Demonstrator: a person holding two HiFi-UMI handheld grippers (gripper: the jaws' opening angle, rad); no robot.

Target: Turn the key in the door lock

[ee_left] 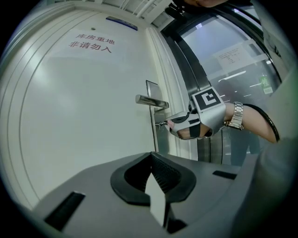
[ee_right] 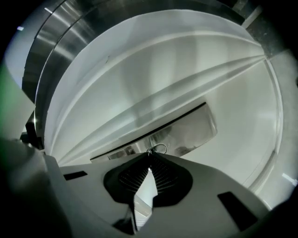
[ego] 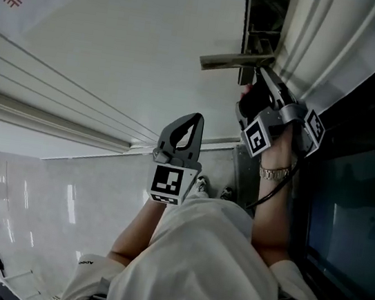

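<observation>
Head view: the right gripper (ego: 247, 88) points its tips at the white door (ego: 118, 51), just below the door handle (ego: 234, 62). The left gripper (ego: 193, 120) hangs well apart from the door handle, nearer the person, with its jaws together and nothing in them.

Left gripper view: this gripper's own jaws meet, and nothing is between them. Just below the door handle the key (ee_left: 161, 124) sticks out of the door, and the right gripper's tips are clamped on it. A wristwatch (ee_left: 237, 116) sits on the arm behind that gripper.

Right gripper view: the jaws pinch shut on the key. Its wire ring (ee_right: 158, 145) pokes out at their tips, close against the metal lock plate (ee_right: 191, 130).
</observation>
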